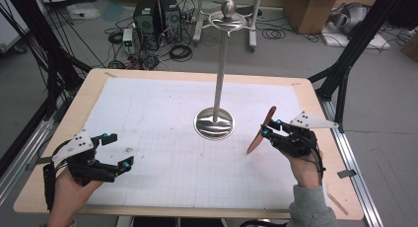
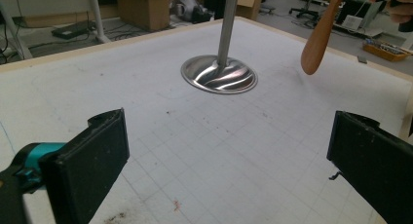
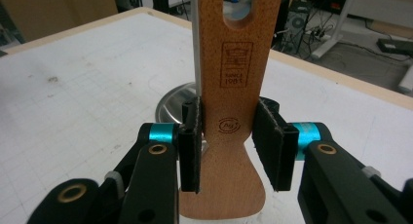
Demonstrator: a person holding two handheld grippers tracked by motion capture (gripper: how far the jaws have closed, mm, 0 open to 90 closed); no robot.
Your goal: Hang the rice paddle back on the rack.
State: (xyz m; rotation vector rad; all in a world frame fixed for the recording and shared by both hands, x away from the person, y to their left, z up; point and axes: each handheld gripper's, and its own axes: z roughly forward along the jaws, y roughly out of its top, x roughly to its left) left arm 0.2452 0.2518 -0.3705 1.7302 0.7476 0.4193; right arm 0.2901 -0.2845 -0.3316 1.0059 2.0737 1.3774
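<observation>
- Two grippers are in my hands at the table (image 1: 64,118), which is covered by a white gridded mat (image 1: 162,138).
- My right gripper (image 1: 268,128) sits at the right side of the mat, and I see its jaws pinching a wooden spatula (image 1: 261,131) across its width.
- From the right gripper view, my right gripper (image 3: 229,146) has both black pads pressed against the edges of the wooden spatula (image 3: 231,102), at the narrow waist below a stamped logo; the broad rounded end hangs below the jaws and a slotted end rises above them.
- From the high view, I read the spatula as tilted, its lower tip close to the mat or on it; I cannot tell which.
- My left gripper (image 1: 114,150) rests near the left front of the mat with its jaws spread wide and nothing between them.
- Looking along my left gripper (image 2: 229,156), I see bare mat between the two black pads, and the spatula (image 2: 319,36) well apart at the upper right.
- One metal stand (image 1: 215,122) is upright at the middle of the mat: a round shiny base, a slim pole and a knob on top.
- My spatula is held to the right of that stand's base, near it but not touching.
- Beyond the table, I see cables, computer towers (image 1: 157,19) and cardboard boxes (image 1: 308,7) on the floor.
</observation>
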